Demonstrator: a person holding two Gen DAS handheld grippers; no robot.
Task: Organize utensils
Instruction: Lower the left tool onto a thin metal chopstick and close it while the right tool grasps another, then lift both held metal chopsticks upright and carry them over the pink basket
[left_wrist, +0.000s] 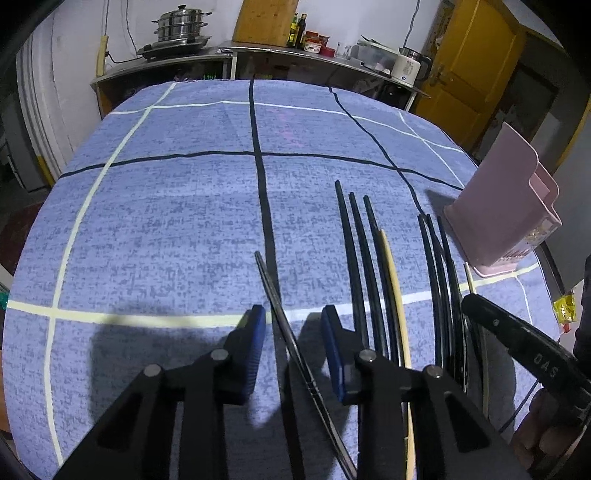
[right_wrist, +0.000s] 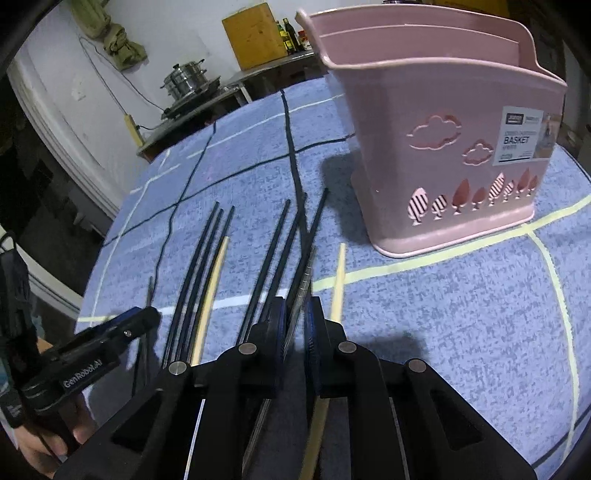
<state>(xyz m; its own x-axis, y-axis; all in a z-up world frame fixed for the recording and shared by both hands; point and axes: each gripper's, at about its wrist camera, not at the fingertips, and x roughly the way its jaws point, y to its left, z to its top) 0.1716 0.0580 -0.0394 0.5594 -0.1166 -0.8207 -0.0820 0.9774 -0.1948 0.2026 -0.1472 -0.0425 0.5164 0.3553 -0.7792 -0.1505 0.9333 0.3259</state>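
So the table has a blue checked tablecloth (left_wrist: 166, 221) on it, with chopsticks laid out in rough rows across the near side. The left gripper (left_wrist: 293, 314) sits low over the cloth with its blue pads spread apart, and a single metal chopstick (left_wrist: 280, 299) runs diagonally through the gap between them — not pinched, just lying there on the cloth as far as I can tell.

Right of that is a group of three black chopsticks (left_wrist: 360, 258) with a pale wooden chopstick (left_wrist: 393, 273) snug against them, then another black bunch (left_wrist: 436, 266) closer to the pink utensil basket (right_wrist: 443, 147). The basket stands upright at the right side of the table, cloud and tree cutouts on its wall, a label reading "BASKET".

The right gripper (right_wrist: 295, 317) has its pads pulled nearly together, clamped on a silvery ridged chopstick (right_wrist: 306, 273) that pokes forward from between them toward the basket. Another wooden chopstick (right_wrist: 338, 280) lies just right of it on the cloth — near the basket's base but apart from it.
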